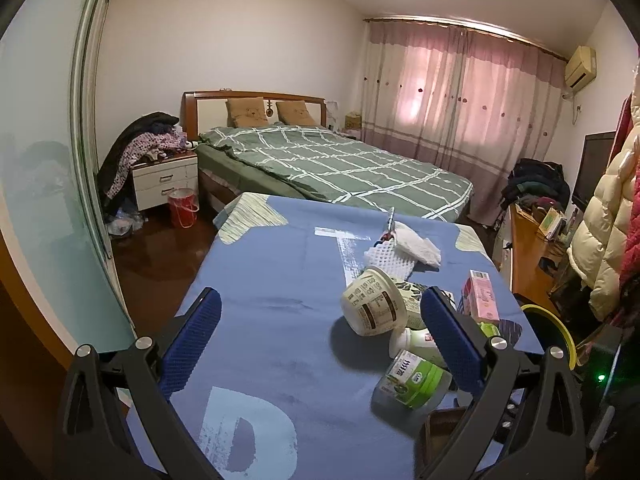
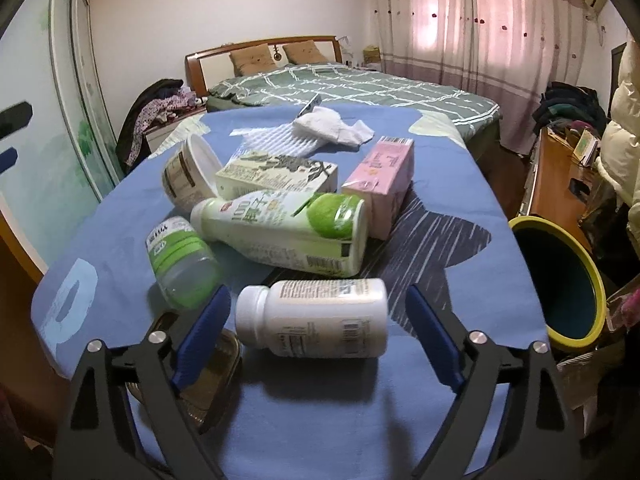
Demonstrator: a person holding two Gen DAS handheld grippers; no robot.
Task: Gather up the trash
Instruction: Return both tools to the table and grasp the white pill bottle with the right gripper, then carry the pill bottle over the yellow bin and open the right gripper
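While both claws gape empty, the yellow-rimmed bin [image 2: 560, 280] shows nothing inside.

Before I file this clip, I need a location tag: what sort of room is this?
A home bedroom, most likely. A made bed with a green checked cover fills the far side, a nightstand piled with clothes sits beside it, and pink curtains cover the window.

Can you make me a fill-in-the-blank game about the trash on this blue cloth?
1. The white plastic pill bottle lies on its ____.
2. The round bin beside the table has a ____ rim.
3. The crumpled white tissue lies on the far side of the pink ____.
4. The right gripper has its jaws ____.

Missing words: side; yellow; carton; open
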